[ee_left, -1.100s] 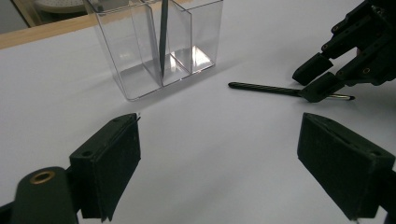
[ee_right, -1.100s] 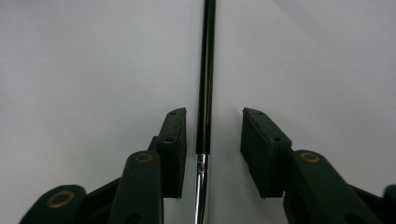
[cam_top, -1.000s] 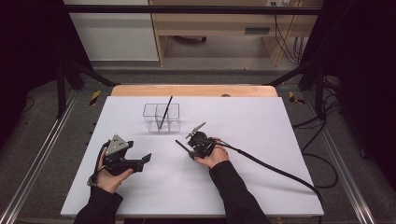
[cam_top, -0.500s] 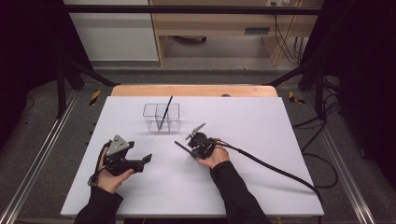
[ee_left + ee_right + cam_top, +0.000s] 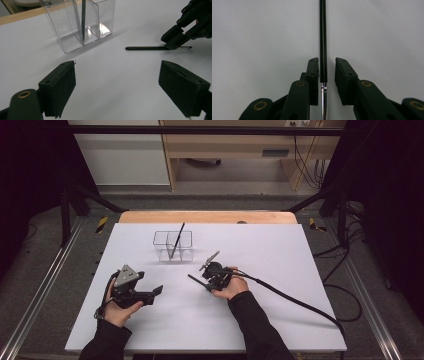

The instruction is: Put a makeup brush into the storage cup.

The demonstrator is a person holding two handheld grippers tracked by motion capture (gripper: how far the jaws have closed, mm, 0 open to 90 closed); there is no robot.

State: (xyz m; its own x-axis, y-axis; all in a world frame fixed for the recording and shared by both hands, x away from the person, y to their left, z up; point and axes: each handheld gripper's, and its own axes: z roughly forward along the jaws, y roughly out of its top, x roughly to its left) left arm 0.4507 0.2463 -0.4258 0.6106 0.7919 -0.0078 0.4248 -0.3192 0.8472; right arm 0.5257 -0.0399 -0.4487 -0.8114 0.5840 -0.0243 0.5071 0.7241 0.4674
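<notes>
Judging from how things lie, one dark pen (image 5: 176, 240) already stands tilted in the clear two-cell organizer (image 5: 172, 245), while a second black pen (image 5: 323, 47) lies flat on the white table (image 5: 300, 310), not yet lifted. The right gripper (image 5: 327, 72) straddles that pen, jaws slightly apart, one pad touching its barrel, the other just off it. The left gripper (image 5: 117, 82) waits with jaws wide apart and nothing between them. Bare tabletop surrounds both hands; the organizer sits near, well clear of every table edge, leaving free room to lift and carry.
</notes>
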